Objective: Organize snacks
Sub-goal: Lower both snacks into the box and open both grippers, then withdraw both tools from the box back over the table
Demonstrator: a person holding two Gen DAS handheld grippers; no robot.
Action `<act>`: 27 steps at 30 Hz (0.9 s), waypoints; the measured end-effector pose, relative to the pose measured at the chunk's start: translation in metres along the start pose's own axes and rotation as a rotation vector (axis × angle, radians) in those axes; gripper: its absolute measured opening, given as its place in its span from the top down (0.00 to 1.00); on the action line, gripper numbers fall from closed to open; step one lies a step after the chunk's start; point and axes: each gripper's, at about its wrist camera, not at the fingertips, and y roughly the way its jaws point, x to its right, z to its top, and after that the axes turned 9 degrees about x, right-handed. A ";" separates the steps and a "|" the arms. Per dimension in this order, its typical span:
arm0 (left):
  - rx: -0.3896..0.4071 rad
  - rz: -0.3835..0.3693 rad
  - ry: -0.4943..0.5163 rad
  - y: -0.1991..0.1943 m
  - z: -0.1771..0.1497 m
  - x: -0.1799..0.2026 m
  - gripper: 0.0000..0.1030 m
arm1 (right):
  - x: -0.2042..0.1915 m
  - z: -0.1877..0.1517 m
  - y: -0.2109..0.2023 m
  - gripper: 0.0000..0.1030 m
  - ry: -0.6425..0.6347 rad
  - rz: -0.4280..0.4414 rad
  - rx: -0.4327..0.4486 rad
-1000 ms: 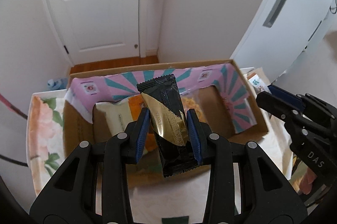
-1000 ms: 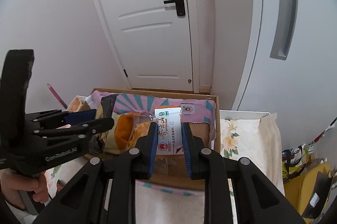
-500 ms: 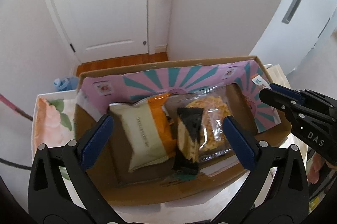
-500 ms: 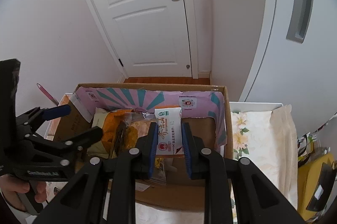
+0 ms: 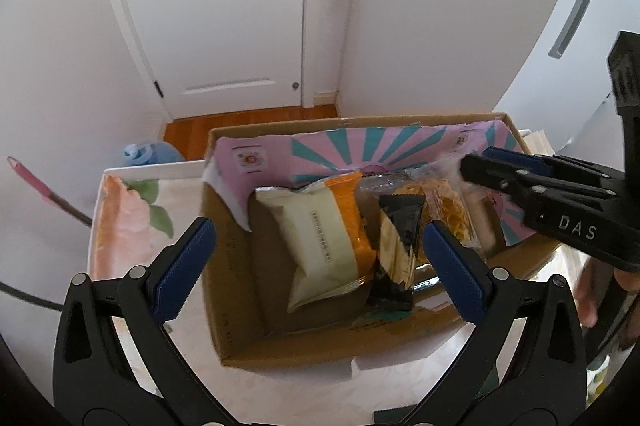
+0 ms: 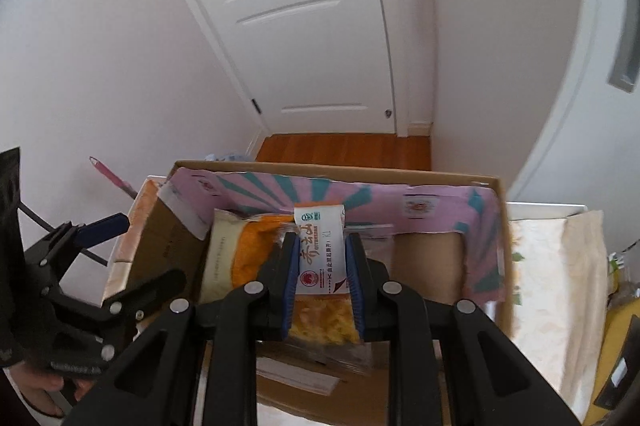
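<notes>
Hovering over the cardboard box (image 5: 240,310), the left gripper (image 5: 316,266) has wide, empty jaws; the black-and-gold snack (image 5: 394,254) lies inside. The right gripper (image 6: 322,282) clamps a white snack packet (image 6: 319,254) above the box.

Soft, even daylight, fairly bright; white door (image 5: 224,6) and walls slightly washed, no hard glare. Weak shadows inside box (image 5: 240,306). Strong fisheye bend, black vignette at corners. Right gripper (image 5: 480,166) motion-blurred in left view; snack (image 6: 320,250) sharp in right view, box's near edge smeared.
</notes>
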 end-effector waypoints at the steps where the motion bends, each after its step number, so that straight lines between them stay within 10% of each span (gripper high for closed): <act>1: 0.004 0.003 -0.003 -0.003 -0.001 -0.002 0.00 | -0.001 0.000 0.002 0.46 0.009 0.006 0.001; 2: 0.008 0.006 -0.006 -0.007 -0.002 -0.003 0.00 | -0.002 0.000 0.003 0.18 0.015 0.006 0.006; 3: 0.012 0.010 -0.009 -0.010 -0.003 -0.005 0.00 | -0.002 -0.001 0.001 0.15 0.026 0.009 0.017; 27: 0.107 0.144 -0.118 -0.138 -0.073 -0.027 0.00 | -0.029 -0.048 -0.104 0.09 -0.054 0.059 0.120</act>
